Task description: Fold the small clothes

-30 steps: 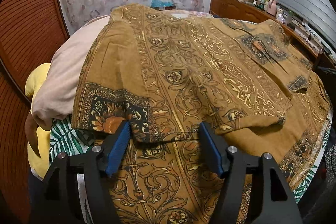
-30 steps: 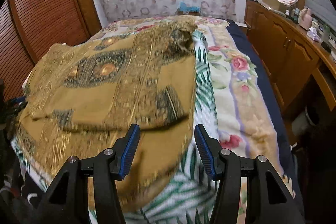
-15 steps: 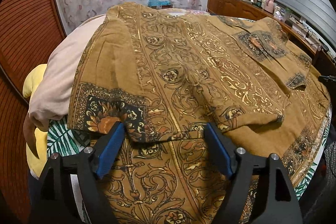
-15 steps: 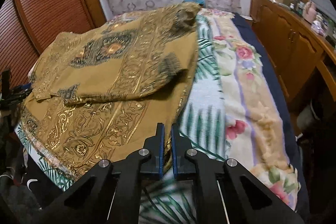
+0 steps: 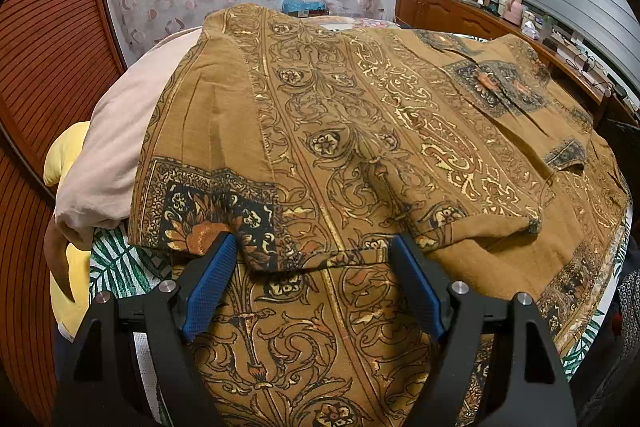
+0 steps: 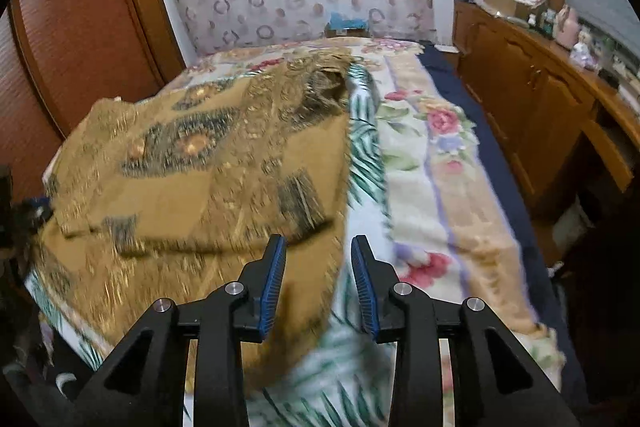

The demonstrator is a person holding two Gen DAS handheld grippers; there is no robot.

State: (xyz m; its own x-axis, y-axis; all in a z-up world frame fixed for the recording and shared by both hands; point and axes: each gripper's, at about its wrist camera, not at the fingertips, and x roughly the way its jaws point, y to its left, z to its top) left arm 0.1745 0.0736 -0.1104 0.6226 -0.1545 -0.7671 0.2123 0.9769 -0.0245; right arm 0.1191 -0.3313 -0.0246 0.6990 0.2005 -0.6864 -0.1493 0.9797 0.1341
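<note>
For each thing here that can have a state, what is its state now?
brown patterned shirt: spread on the bed, sleeves folded onto the body
left gripper: open, over the folded sleeve's hem
right gripper: opening, the shirt's edge between its fingers but not pressed
cupboard doors: closed

A bed (image 6: 460,211) with a floral blanket carries a brown shirt (image 6: 192,187) at 9 o'clock; a pink cloth (image 5: 120,143) lies at its 9 o'clock.
</note>
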